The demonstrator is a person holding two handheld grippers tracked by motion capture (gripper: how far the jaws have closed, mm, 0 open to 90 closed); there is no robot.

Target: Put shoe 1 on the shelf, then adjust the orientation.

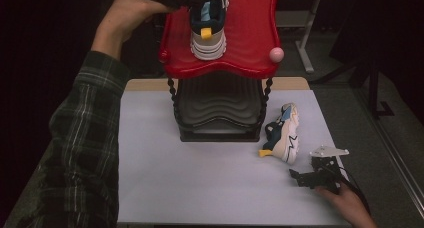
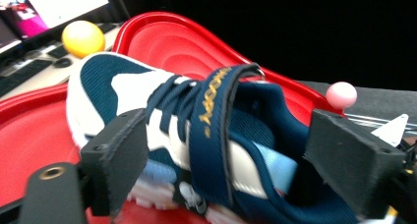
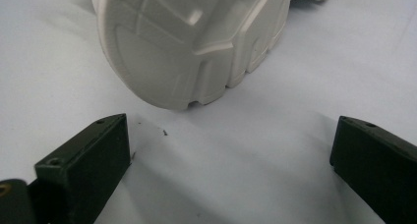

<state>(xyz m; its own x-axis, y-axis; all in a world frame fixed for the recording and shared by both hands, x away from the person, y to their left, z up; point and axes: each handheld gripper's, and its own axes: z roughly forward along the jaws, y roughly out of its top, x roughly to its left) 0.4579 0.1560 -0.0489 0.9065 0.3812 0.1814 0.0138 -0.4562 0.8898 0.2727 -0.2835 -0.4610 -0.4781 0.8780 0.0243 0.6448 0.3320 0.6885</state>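
Shoe (image 1: 207, 25) sits upright on the red top shelf (image 1: 250, 33) of the rack, which stands at the counter's (image 1: 200, 188) far edge. Left gripper (image 2: 226, 150) straddles the shoe with its jaws spread apart, pads off the sides, so this looks like the release right after placing. Second shoe (image 1: 285, 133) lies on its side on the counter, just right of the rack's base, sole facing the right gripper (image 3: 231, 155). That gripper rests near the counter's right front corner, jaws wide apart with nothing between them, just short of the sole. Next move, probably: pull the left gripper clear of the shelf, then bring the right one forward to take the lying shoe without shoving it.
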